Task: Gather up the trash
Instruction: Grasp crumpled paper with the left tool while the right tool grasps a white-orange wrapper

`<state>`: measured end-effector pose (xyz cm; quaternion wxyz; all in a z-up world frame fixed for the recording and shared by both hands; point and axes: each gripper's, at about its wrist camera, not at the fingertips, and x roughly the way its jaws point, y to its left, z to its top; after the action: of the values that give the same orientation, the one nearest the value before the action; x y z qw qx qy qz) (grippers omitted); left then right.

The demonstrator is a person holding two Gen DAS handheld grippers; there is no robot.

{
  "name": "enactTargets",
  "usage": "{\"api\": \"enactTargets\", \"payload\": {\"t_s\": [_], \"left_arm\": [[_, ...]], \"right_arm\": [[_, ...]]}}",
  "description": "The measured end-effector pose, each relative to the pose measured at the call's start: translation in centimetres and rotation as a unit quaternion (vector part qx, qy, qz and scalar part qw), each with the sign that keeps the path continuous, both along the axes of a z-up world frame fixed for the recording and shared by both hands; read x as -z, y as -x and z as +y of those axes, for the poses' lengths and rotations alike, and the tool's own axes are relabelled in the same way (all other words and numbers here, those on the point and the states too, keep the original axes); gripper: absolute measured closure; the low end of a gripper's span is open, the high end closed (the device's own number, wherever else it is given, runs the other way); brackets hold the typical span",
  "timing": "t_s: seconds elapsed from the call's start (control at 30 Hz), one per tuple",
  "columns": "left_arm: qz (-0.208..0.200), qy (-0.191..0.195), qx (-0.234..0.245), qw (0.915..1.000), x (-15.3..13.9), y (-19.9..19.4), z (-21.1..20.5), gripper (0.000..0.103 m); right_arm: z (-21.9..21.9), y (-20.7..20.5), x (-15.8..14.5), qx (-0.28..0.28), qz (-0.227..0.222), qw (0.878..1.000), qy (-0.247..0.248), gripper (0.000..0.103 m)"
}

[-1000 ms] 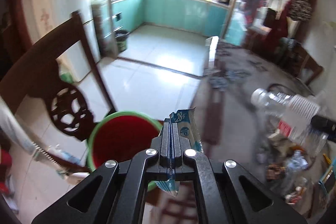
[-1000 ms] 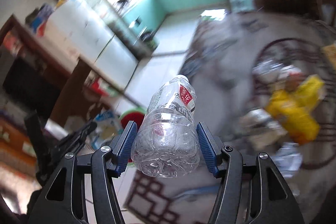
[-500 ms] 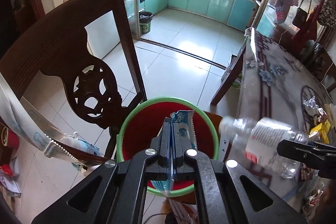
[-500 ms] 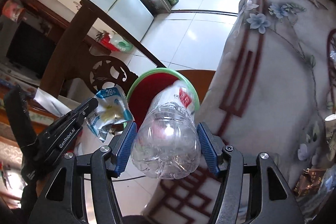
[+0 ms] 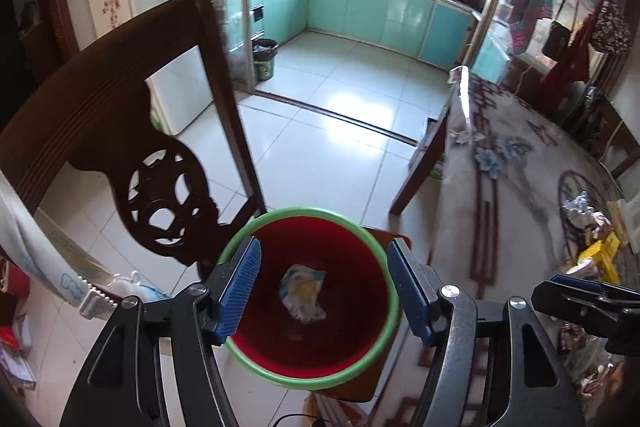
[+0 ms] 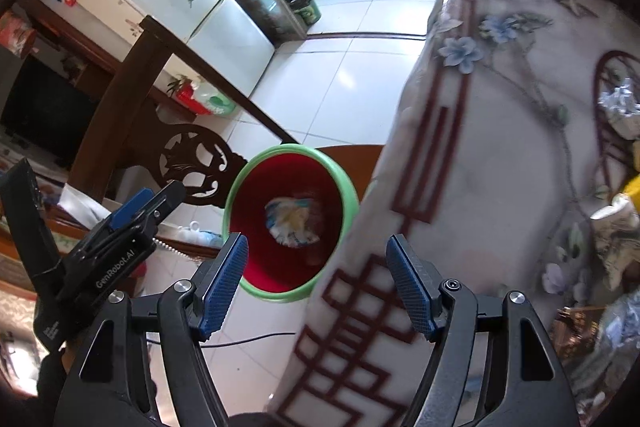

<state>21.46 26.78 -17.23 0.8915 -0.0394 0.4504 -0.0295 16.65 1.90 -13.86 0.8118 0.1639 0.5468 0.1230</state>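
A red bucket with a green rim [image 5: 312,213] stands on a chair seat, directly below my left gripper [image 5: 324,287]. The left jaws are opening and nothing is between them. A blue and yellow snack wrapper [image 5: 302,293] lies loose inside the bucket. In the right wrist view the bucket rim [image 6: 288,147] and the wrapper [image 6: 292,221] sit just ahead of my right gripper [image 6: 316,287]. Its jaws are also opening and hold nothing. The clear plastic bottle cannot be made out in either view. The left gripper [image 6: 160,201] shows at the left, the right gripper [image 5: 580,301] at the right.
A dark carved wooden chair back [image 5: 120,99] rises left of the bucket. A table with a floral cloth [image 6: 500,147] fills the right side, its edge close beside the bucket. Crumpled foil and a yellow packet [image 5: 600,255] lie further along it. Tiled floor [image 5: 340,107] stretches towards the kitchen.
The left jaws have opened and the wrapper has dropped into the bucket. The right jaws have spread and the bottle has left them. Both grippers came lower over the bucket.
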Motion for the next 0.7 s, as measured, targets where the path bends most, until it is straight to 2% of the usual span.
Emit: {"api": "enactTargets", "payload": {"t_s": [0.2, 0.4, 0.57, 0.7], "left_arm": [[-0.011, 0.014, 0.036, 0.9992, -1.3, 0.4, -3.5, 0.038], [-0.023, 0.02, 0.096, 0.995, -2.8, 1.7, -8.6, 0.038], [-0.025, 0.033, 0.133, 0.9902, -3.7, 3.2, -12.9, 0.038], [-0.019, 0.044, 0.162, 0.9857, -4.0, 5.0, -17.1, 0.038]], "right_arm": [[-3.4, 2.5, -1.6, 0.039, -0.015, 0.999, 0.016, 0.031], [-9.4, 6.6, -2.7, 0.104, -0.019, 0.994, 0.042, 0.026], [-17.1, 11.7, -2.6, 0.195, -0.001, 0.978, 0.073, 0.026], [-23.0, 15.9, -0.9, 0.275, 0.038, 0.955, 0.109, 0.026]]}}
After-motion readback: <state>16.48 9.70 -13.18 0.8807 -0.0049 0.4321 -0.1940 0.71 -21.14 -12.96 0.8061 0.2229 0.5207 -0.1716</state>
